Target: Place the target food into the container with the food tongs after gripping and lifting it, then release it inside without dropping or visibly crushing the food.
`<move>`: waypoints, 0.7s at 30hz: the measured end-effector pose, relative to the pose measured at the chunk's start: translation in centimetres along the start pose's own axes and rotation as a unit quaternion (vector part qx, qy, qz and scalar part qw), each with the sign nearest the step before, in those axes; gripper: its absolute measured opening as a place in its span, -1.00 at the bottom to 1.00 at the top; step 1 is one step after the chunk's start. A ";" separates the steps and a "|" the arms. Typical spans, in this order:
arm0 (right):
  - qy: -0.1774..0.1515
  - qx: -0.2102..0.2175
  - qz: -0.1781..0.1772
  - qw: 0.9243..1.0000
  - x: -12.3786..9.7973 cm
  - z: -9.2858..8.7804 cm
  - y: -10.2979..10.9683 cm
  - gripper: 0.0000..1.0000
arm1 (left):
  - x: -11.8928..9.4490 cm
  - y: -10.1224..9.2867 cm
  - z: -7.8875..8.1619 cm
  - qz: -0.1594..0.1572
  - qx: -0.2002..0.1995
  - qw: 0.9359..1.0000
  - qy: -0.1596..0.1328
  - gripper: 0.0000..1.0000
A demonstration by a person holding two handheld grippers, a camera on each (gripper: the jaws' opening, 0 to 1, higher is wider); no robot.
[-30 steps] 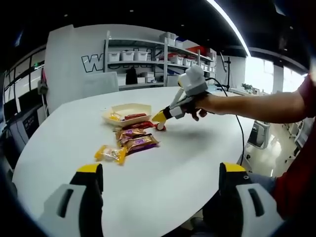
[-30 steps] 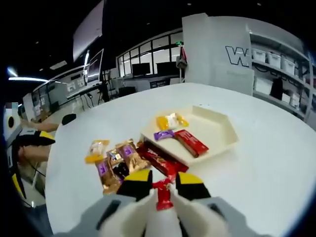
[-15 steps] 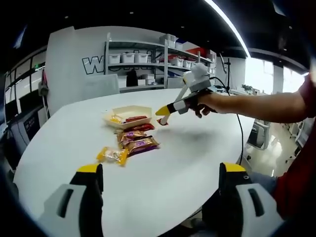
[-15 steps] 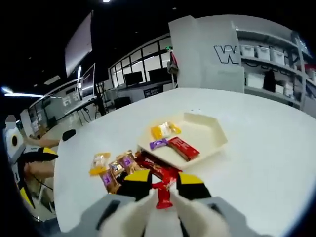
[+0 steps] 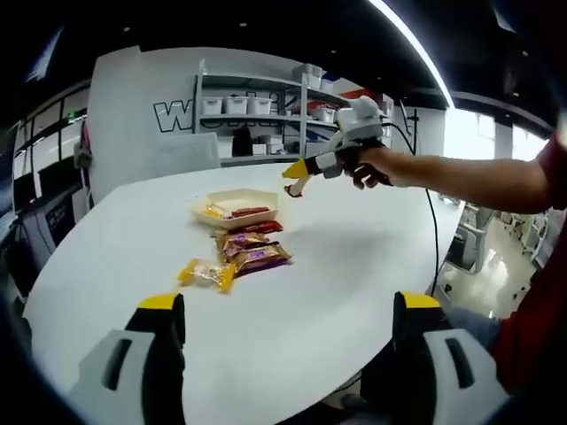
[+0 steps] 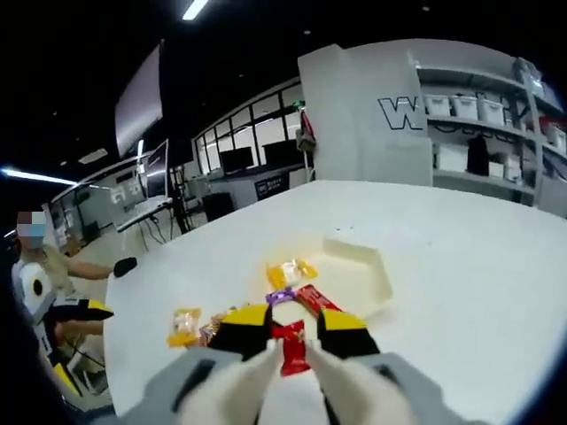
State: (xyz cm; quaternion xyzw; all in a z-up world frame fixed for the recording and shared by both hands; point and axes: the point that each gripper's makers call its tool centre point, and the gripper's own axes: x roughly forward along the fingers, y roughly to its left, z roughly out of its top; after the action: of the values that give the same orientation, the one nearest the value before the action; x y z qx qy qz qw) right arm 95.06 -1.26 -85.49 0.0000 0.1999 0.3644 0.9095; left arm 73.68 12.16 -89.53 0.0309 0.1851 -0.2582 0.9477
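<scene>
A small red snack packet (image 6: 290, 347) is pinched between the closed jaws of the right gripper (image 6: 291, 329), held in the air at lower centre of the right gripper view above the white tray (image 6: 368, 276). In the left gripper view, the left gripper (image 5: 288, 323) is held wide apart with nothing in it, low over the white table (image 5: 337, 274).

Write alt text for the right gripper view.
The right gripper holds a small red wrapped snack in the air above a white table. Beyond it sits a cream tray with a few wrapped snacks inside, and more wrapped snacks lie on the table beside it.
</scene>
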 end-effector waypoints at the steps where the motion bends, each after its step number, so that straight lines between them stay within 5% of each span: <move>1: -0.004 -0.004 -0.003 1.000 0.0 0.3 -0.1 -0.72 | 0.0 -0.1 0.0 0.000 0.000 1.000 0.001 0.91; 21: -0.024 -0.022 0.006 0.999 1.2 4.9 0.5 -0.71 | 0.0 0.0 0.6 0.002 0.001 1.000 -0.005 0.90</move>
State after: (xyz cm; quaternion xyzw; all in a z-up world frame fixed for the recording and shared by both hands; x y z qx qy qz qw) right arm 97.28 0.59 -81.31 -0.0102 0.1703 0.3745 0.9114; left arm 73.93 12.06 -88.95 0.0307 0.1806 -0.2567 0.9490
